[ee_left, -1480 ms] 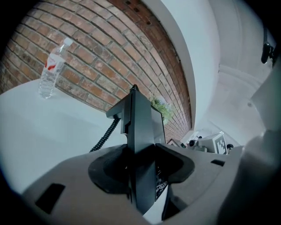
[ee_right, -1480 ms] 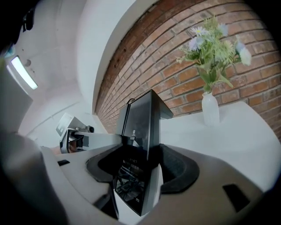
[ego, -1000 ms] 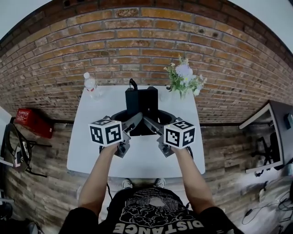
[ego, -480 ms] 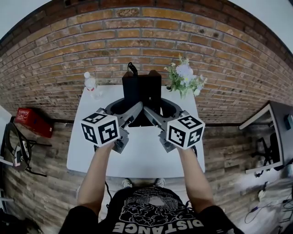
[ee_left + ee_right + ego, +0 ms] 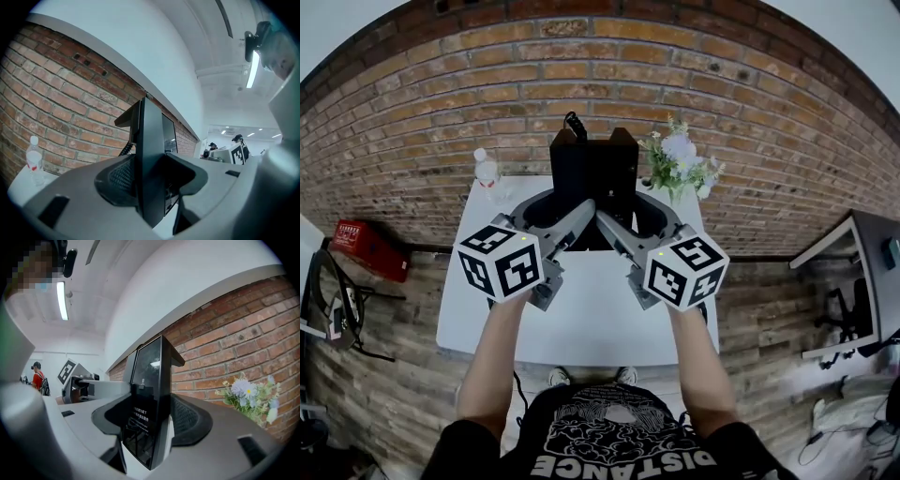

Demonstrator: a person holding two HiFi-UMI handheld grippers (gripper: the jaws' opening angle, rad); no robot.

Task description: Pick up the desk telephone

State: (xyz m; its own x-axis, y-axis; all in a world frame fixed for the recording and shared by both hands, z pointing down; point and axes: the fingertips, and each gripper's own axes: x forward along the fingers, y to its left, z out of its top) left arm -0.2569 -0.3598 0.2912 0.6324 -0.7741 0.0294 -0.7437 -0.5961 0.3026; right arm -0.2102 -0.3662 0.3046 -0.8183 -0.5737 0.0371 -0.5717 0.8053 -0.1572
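**Currently: desk telephone held by two tools – hazards and markings**

1. Grip state. My left tool [image 5: 561, 214] pinches the left edge of the desk telephone [image 5: 592, 164]. My right tool [image 5: 628, 220] pinches its right edge. The unit stands upright between them, apparently clear of the white counter [image 5: 581, 319], in front of the brick wall [image 5: 600, 75].

2. Hazards.
- Each tool grips only a narrow, glossy edge. If either one loosens, I expect the unit to pivot or slide out.
- If the two tools sit at unequal heights or are not parallel, the body would twist and the pads could work loose.
- The coiled cord [image 5: 574, 123] rises from the top left corner. A snag or swing there could pull the unit off balance.
- The water bottle [image 5: 487, 173] and flowers [image 5: 680, 159] stand near on either side. Sideways drift risks toppling them.

3. Markings. The telephone's dark face carries a few lines of small white print, too small to read. The bottle's red label is illegible. My shirt reads "DISTANCE".
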